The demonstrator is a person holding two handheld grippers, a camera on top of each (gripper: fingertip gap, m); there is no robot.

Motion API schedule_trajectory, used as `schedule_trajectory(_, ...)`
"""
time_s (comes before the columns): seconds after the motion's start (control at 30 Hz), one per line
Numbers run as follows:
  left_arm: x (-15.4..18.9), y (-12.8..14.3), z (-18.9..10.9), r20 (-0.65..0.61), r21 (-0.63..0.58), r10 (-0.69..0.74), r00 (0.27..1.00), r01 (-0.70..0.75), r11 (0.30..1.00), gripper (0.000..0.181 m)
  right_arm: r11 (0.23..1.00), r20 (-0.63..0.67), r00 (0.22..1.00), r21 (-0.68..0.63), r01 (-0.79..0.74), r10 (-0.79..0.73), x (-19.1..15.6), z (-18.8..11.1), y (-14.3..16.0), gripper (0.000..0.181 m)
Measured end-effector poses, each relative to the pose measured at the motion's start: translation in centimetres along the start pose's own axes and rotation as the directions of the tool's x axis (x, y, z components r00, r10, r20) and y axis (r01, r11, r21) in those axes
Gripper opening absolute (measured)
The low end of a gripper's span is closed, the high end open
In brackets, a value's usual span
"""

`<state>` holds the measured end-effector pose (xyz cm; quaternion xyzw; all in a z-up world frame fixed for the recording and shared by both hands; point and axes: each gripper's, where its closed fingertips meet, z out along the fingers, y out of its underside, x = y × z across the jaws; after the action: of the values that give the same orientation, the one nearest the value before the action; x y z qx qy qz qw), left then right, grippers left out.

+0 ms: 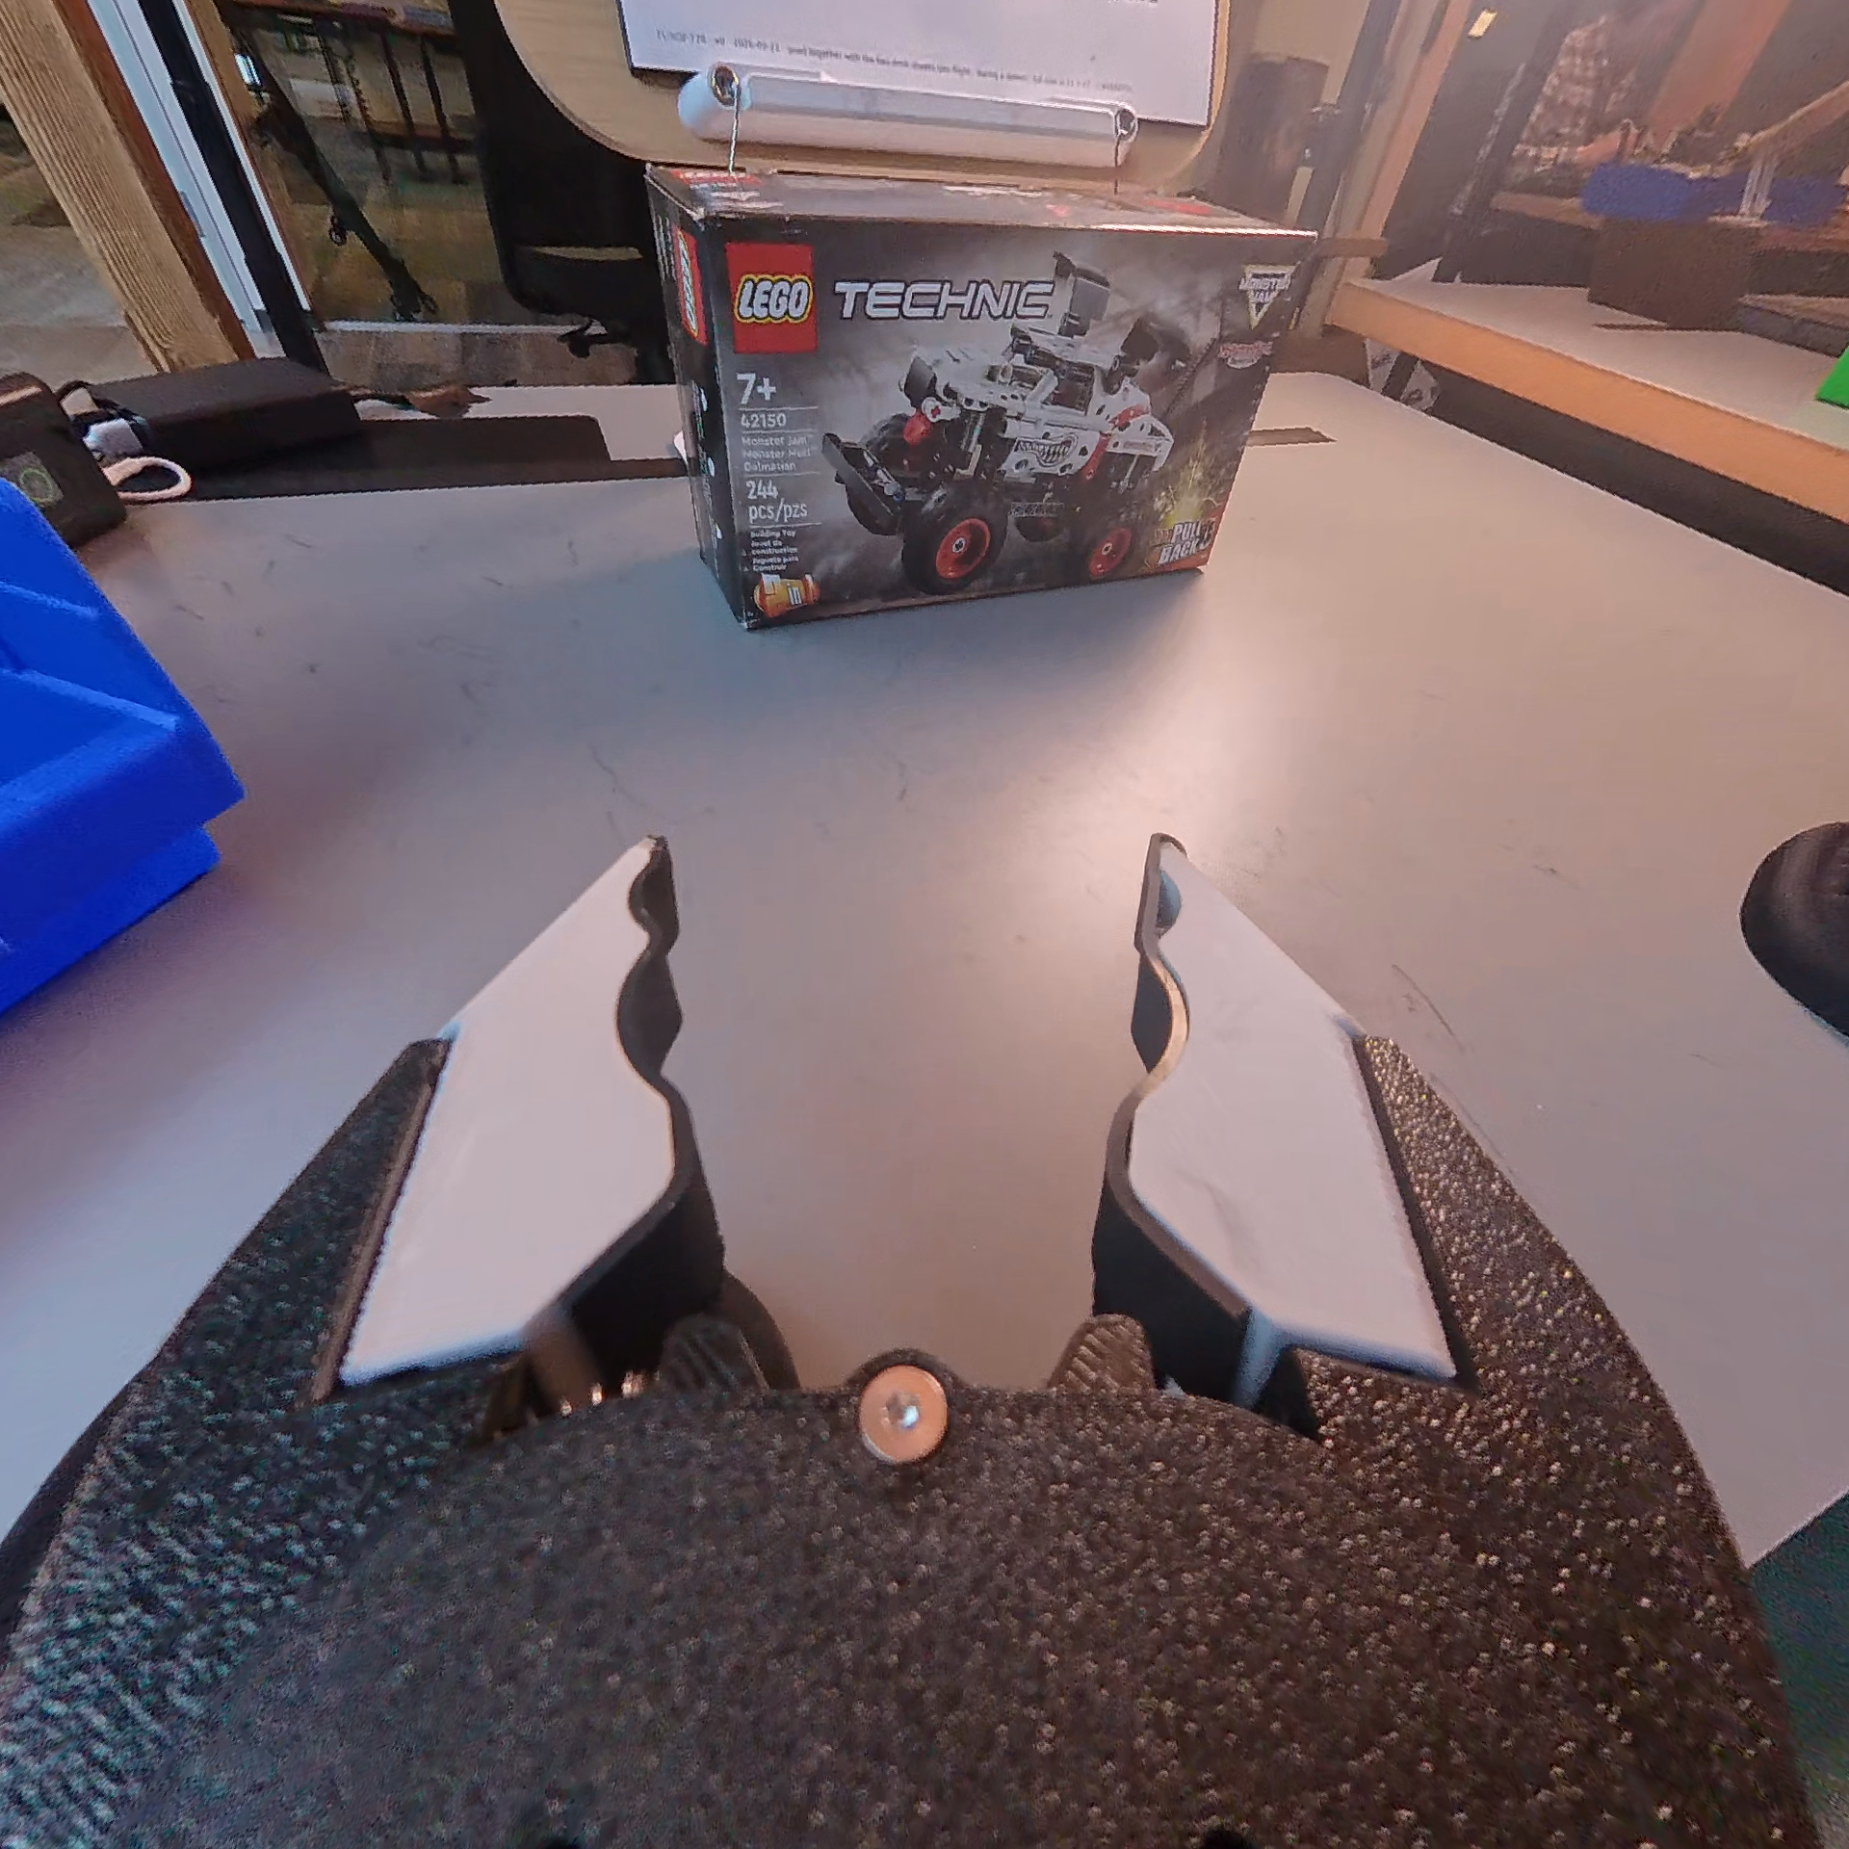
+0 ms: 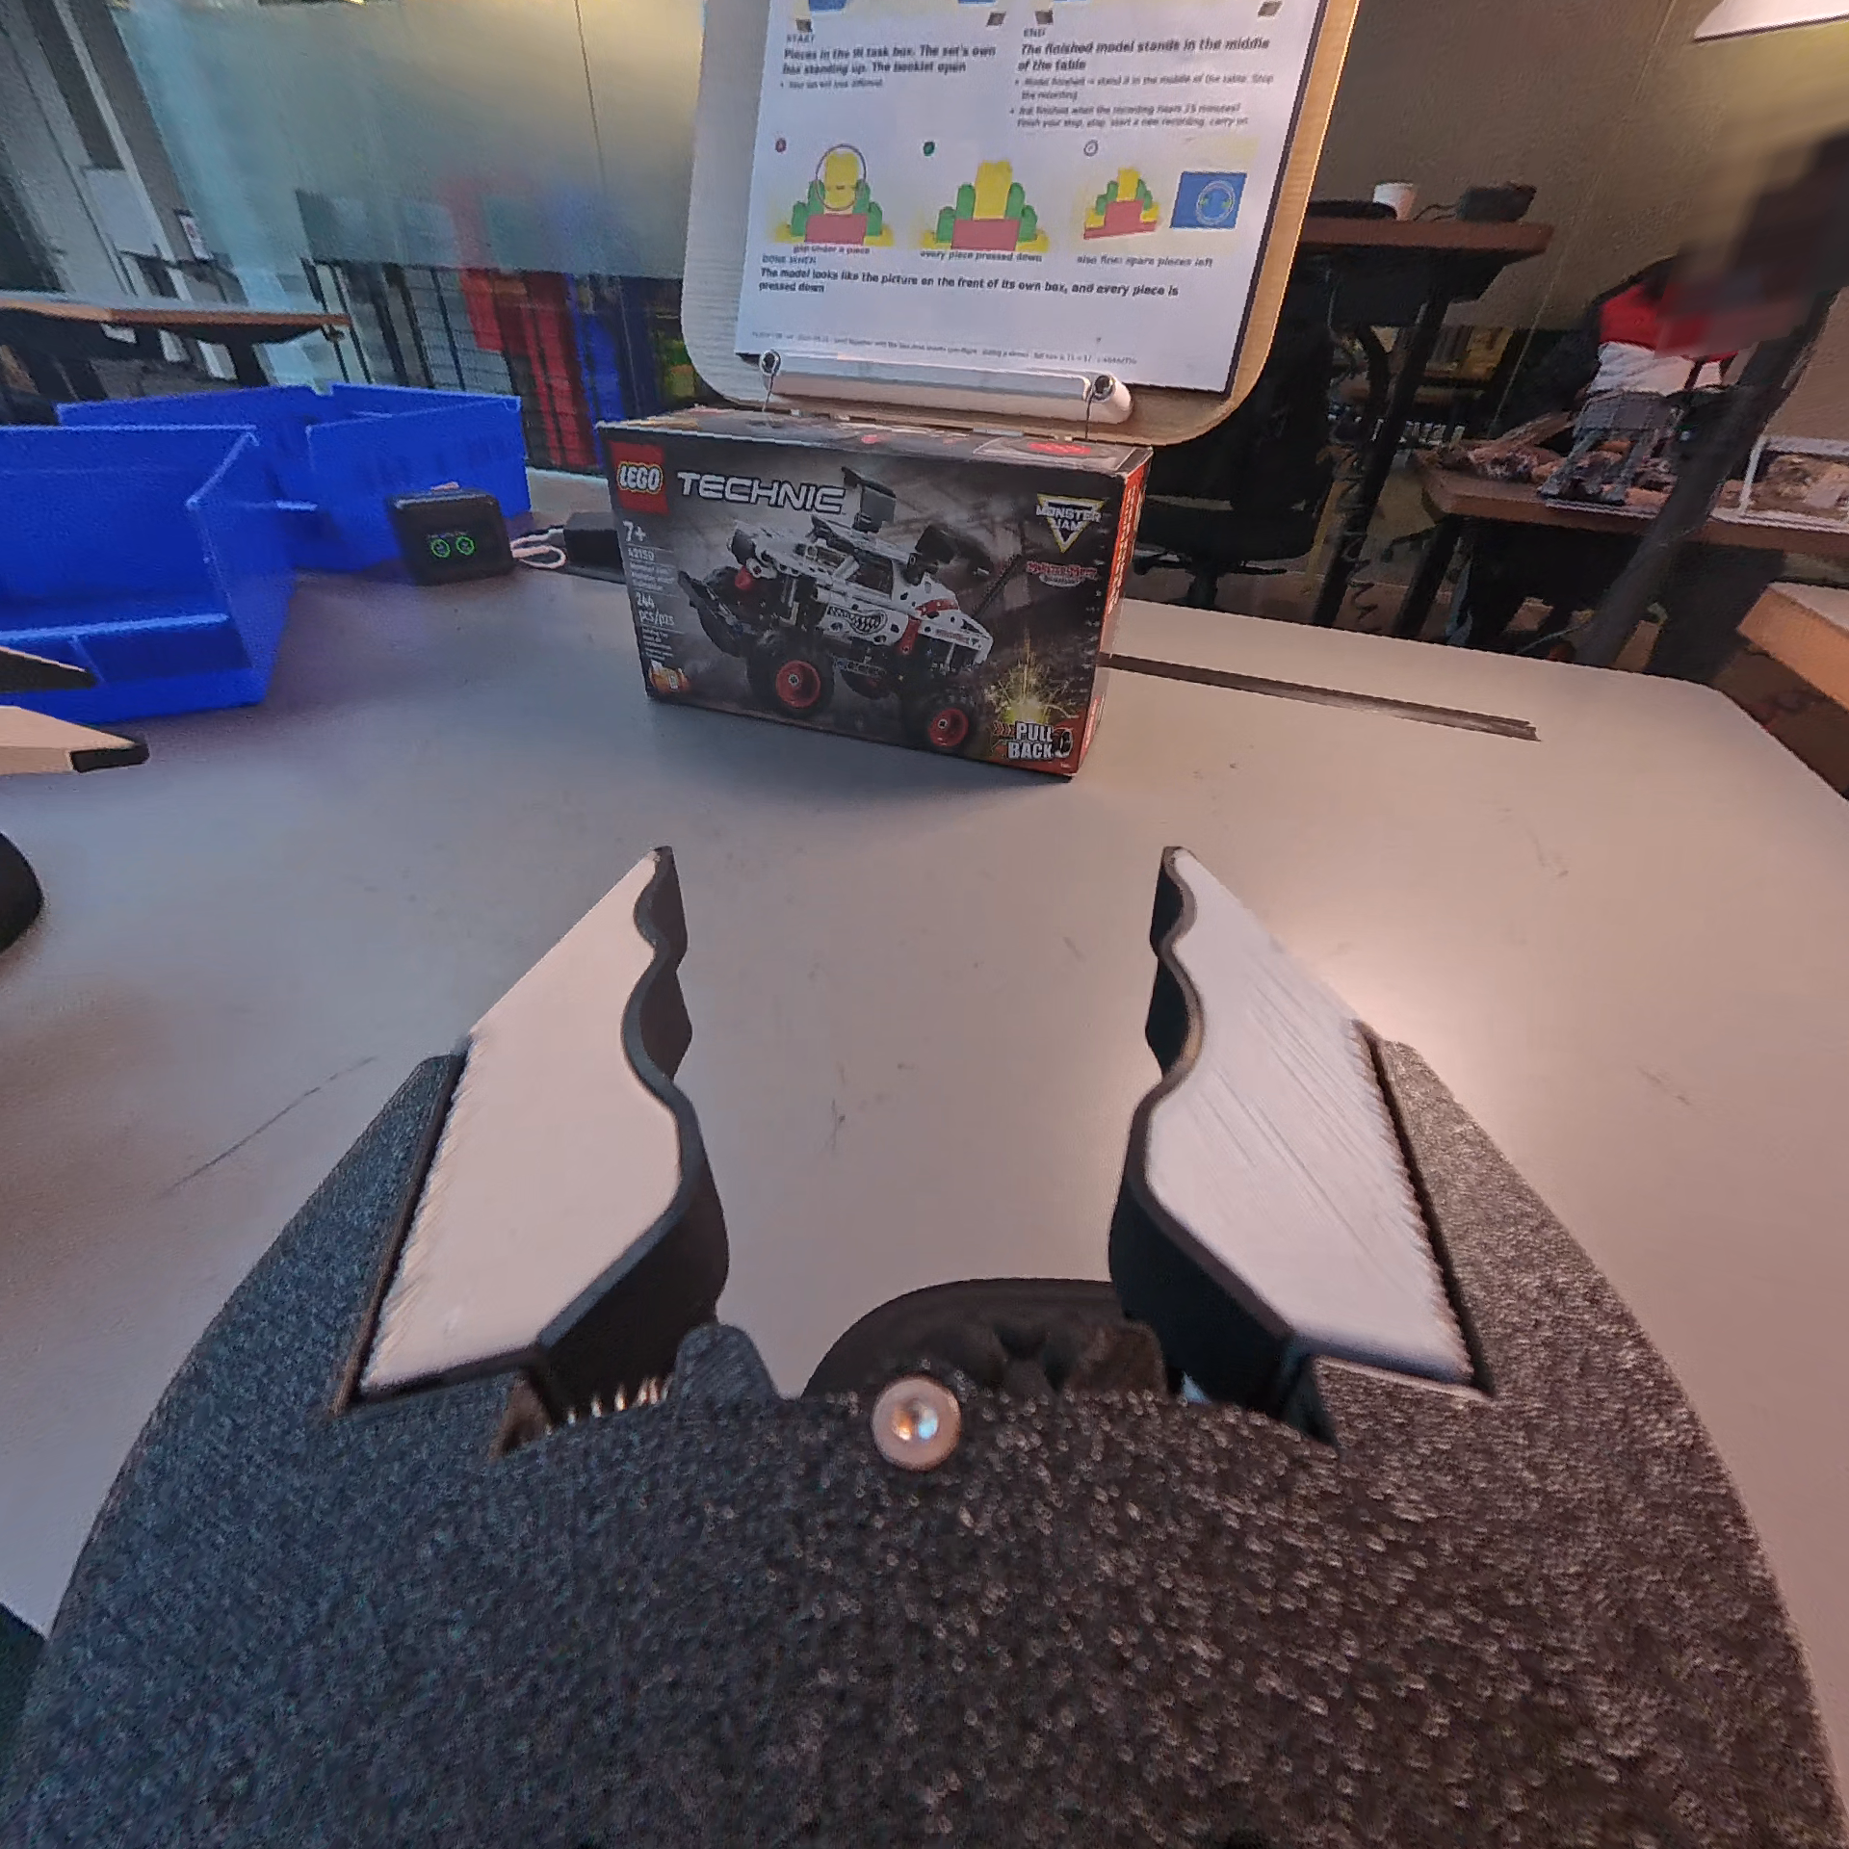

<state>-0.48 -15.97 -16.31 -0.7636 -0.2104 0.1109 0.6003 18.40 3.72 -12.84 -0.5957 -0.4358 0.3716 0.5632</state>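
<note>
Grey table (image 1: 900,720), scuffed, bearing all items listed.

Left gripper (image 1: 905,850): jaws spread wide, nothing between them, held above bare tabletop. Fingers (image 1: 560,1101) pale on top, black wavy inner edges.

Right gripper (image 2: 915,860): jaws likewise spread, holding nothing, above bare tabletop.

Toy box (image 1: 981,400): dark cardboard, picture of a white truck with red wheels; standing upright on the table, straight ahead of both grippers, well apart from each.

Board (image 2: 1001,200): pale, rounded corners, printed sheet on it; standing just behind the toy box.

Blue bins (image 2: 180,540): plastic, at the table's left side, nearest the left gripper.

Black device (image 2: 450,535): small, green lights, beside the bins.
</note>
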Motion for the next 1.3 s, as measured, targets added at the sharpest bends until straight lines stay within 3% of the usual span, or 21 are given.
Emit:
schedule_trajectory(0.3,-0.1,-1.7,0.5,0.032,0.1,0.028,0.999,-0.031,0.994,0.085,0.981,0.039,0.999,-0.191,0.024,-0.017,-0.6,2.2,2.5,0.095)
schedule_trajectory(0.5,0.2,-1.9,0.7,0.043,0.111,0.069,0.997,-0.073,0.991,0.083,0.984,0.025,0.999,-0.174,0.048,-0.045,-0.7,2.0,2.3,0.094)
schedule_trajectory(0.67,-0.4,-3.9,-1.7,0.046,0.163,0.059,0.997,-0.066,0.984,0.082,0.989,0.021,0.999,-0.145,0.034,-0.031,-0.5,1.7,1.9,0.093)
schedule_trajectory(0.77,-2.5,-3.8,-2.2,0.081,0.124,0.071,0.994,-0.081,0.989,0.079,0.987,0.024,0.999,-0.155,0.037,-0.034,-0.5,1.8,2.0,0.093)
schedule_trajectory(0.93,-3.2,-2.9,-1.8,0.015,0.106,-0.023,1.0,0.021,0.994,0.075,0.984,0.026,0.998,-0.167,0.054,-0.051,-0.7,1.9,2.2,0.093)
schedule_trajectory(1.3,-2.1,-1.2,-0.5,0.046,0.003,0.117,0.992,-0.118,0.993,0.08,0.987,0.025,0.997,-0.139,0.082,-0.079,-0.9,1.7,1.8,0.091)
